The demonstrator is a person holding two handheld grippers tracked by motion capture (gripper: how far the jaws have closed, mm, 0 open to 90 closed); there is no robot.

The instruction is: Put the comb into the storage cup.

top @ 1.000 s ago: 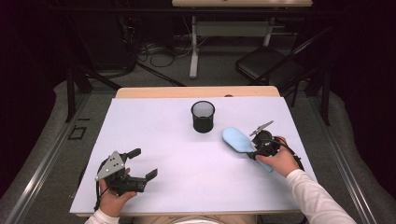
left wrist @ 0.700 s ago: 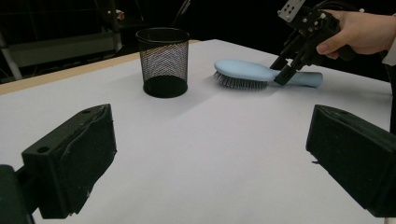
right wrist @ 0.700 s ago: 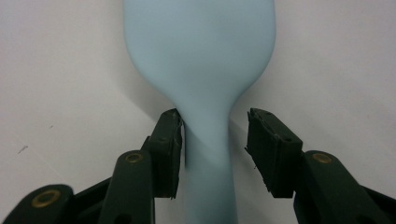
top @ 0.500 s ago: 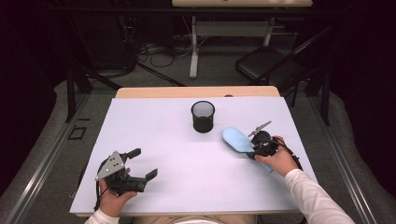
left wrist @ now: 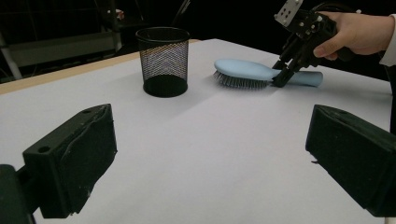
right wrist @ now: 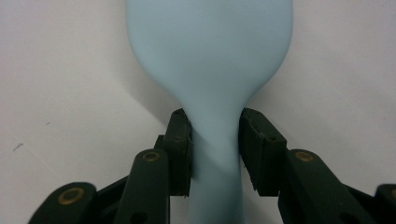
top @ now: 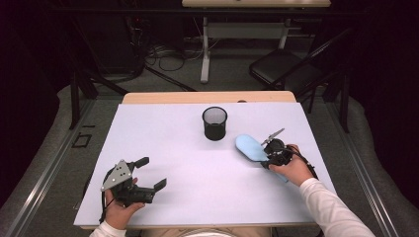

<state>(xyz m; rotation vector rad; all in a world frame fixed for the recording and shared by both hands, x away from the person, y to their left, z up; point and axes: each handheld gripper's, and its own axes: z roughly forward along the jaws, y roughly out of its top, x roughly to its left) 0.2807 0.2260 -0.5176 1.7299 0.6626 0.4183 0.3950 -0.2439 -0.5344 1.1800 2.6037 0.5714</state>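
Right gripper [right wrist: 215, 149]: closing, neck of hairbrush [right wrist: 210, 60] touched by both pads.
Left gripper [top: 148, 174]: held wide open, nothing between.

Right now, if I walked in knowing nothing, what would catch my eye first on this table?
Probably the pale blue hairbrush lying bristles-down right of the table's middle, its neck pinched between the right tongs, which have just been closing on it. Behind it, near the middle, stands a black mesh cup, upright and apart from the brush. At the near left corner, the left tongs gape open over bare white tabletop.
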